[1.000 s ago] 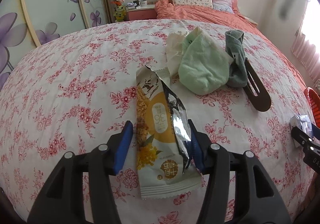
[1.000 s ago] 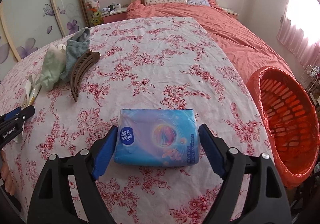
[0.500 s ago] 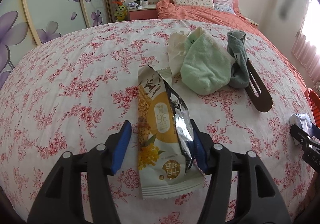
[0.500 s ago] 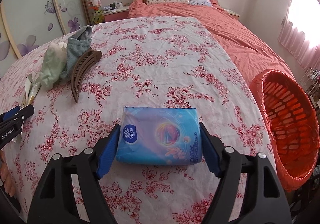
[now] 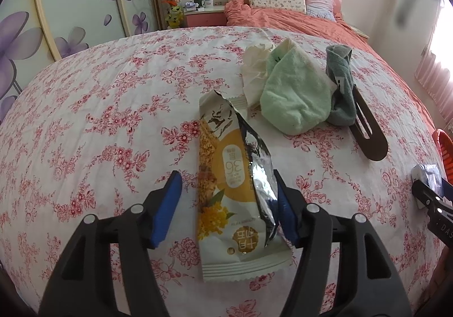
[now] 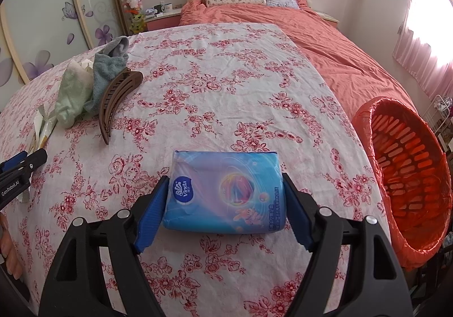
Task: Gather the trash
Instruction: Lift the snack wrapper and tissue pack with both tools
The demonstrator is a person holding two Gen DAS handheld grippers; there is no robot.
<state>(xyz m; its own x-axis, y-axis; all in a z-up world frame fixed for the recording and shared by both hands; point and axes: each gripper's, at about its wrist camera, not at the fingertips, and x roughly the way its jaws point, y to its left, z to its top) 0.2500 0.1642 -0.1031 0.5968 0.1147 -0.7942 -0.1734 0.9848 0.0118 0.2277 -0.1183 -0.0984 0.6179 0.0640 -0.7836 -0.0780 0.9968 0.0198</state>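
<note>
Left hand-held gripper [image 5: 226,212] has just been opening, released around the torn yellow-and-white snack wrapper [image 5: 235,189]; right hand-held gripper [image 6: 225,206] clenches the blue plastic tissue pack [image 6: 223,192] near the bed's [image 6: 198,85] right edge.

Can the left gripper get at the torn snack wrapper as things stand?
Probably yes. The left gripper straddles the snack wrapper, which lies flat on the bedspread; its jaws have just been opening, with nothing in the way.

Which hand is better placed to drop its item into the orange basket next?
Right. The right gripper brackets the blue tissue pack, and the orange basket sits just beside it. The left gripper, around the snack wrapper, sees only the basket's edge.
</note>
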